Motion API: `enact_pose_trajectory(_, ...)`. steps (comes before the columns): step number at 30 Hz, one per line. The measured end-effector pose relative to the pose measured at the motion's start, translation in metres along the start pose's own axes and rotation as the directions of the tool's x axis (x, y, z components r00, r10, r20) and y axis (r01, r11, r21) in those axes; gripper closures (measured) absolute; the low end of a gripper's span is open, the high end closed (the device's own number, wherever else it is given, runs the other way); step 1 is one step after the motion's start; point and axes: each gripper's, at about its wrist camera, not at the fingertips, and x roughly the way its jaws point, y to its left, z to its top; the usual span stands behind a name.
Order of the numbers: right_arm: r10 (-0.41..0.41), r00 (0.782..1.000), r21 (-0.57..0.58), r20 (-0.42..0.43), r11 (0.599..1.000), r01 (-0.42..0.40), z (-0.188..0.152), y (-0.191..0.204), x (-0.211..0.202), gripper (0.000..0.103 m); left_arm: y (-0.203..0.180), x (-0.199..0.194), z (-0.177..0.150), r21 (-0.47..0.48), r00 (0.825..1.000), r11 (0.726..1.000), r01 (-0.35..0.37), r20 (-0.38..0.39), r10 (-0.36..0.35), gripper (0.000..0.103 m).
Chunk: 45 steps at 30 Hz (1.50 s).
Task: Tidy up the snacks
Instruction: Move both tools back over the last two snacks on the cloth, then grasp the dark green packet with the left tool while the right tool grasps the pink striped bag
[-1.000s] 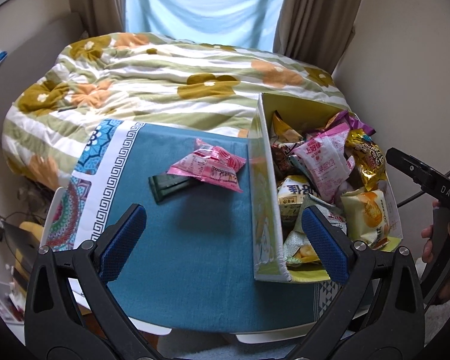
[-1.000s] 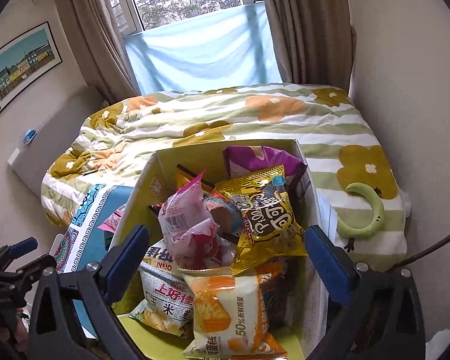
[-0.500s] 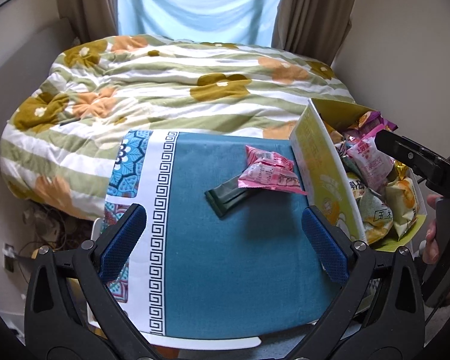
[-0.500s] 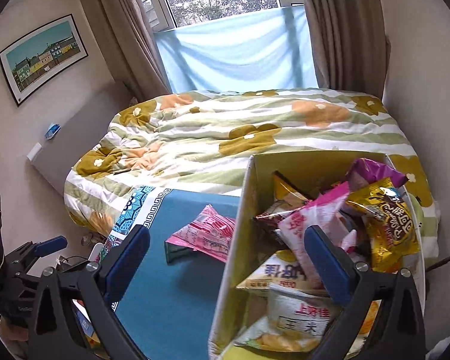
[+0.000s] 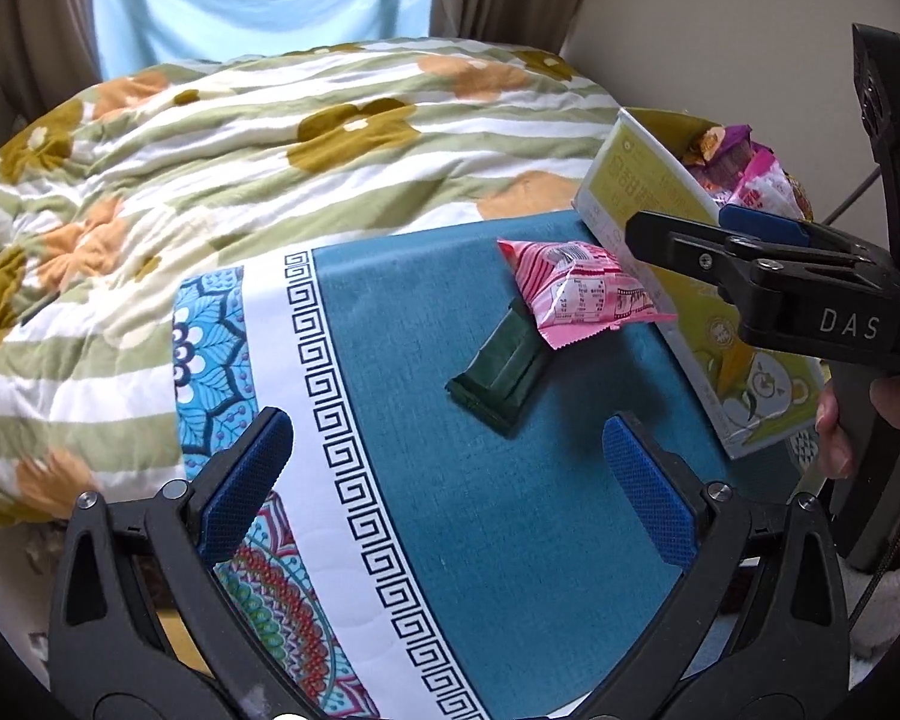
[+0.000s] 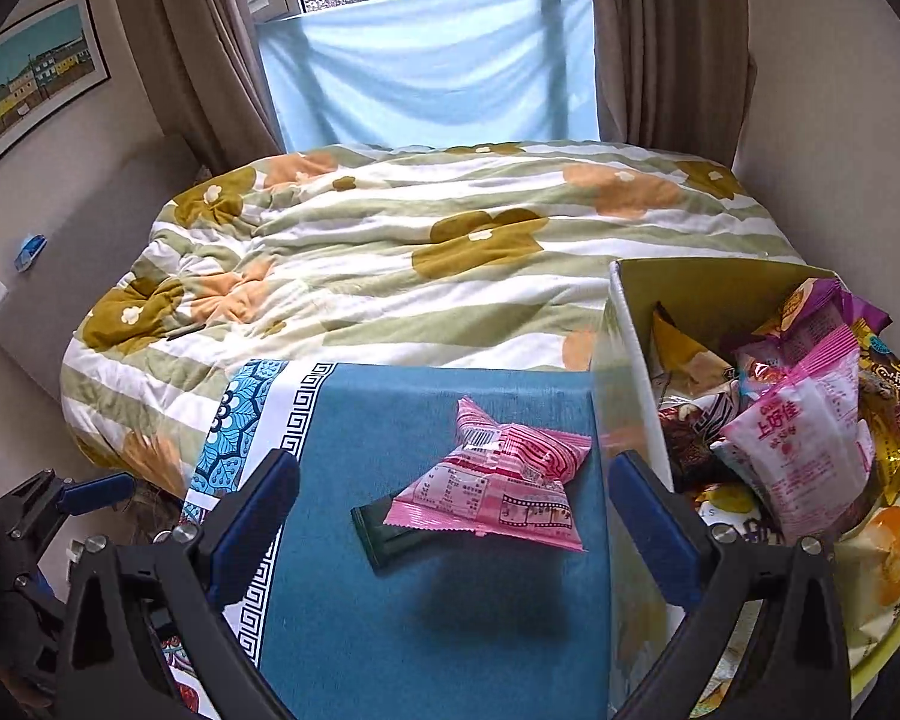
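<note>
— Where the blue cloth (image 6: 450, 630) covers the small table, lying flat: a pink snack packet (image 6: 498, 489), partly on top of a dark green bar (image 6: 384, 534).
— Long axis?
— In the right wrist view, packet stretched left-to-right, barcode corner pointing away toward the bed; bar slanting from near-left up under the packet. In the left wrist view, bar (image 5: 501, 369) running from near-left to far-right, packet (image 5: 582, 294) over its far end.
— Beside them?
— Just right of the packet, a yellow-green cardboard box (image 6: 630, 336), open on top, stuffed with snack bags (image 6: 804, 432); near the packet, contact impossible to tell.
— And the cloth?
— Plain teal in the middle, white border with a black key pattern (image 5: 336, 420) on the left, bright floral print past that.
— Grippers?
— Left gripper (image 5: 450, 480) spread wide, empty, hovering over the near part of the cloth. Right gripper (image 6: 453, 525) likewise wide and empty, packet and bar showing between its blue pads.
— Room?
— Behind the table, a bed with a striped, flowered quilt (image 6: 450, 240); beyond, a window half covered by pale blue fabric (image 6: 426, 60), brown curtains (image 6: 660, 42) either side, a framed picture (image 6: 24, 90) on the left wall.
</note>
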Motion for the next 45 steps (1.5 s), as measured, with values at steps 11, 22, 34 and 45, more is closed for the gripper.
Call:
enact_pose_trajectory(11,-0.104,0.994,0.012,-0.04,0.994,0.104,-0.016,0.0,0.046,0.001,-0.014,0.095,0.004,0.226,0.991,0.965,0.136,-0.052,-0.127,0.009)
enact_pose_trajectory(22,-0.242,0.97,-0.207,-0.013,0.95,0.234,-0.029,0.015,0.067,0.002,-0.024,0.144,0.003,0.321,0.988,0.935,0.15,-0.084,-0.13,0.031)
enact_pose_trajectory(34,-0.206,0.977,-0.124,-0.061,0.972,0.197,-0.022,0.01,0.086,0.002,-0.006,0.143,0.007,0.348,0.995,0.933,0.095,-0.073,-0.074,0.056)
enact_pose_trajectory(45,-0.237,0.937,0.099,-0.258,0.958,0.269,-0.016,-0.008,0.134,0.008,0.029,0.133,0.003,0.256,0.994,0.966,0.027,-0.108,0.001,0.056)
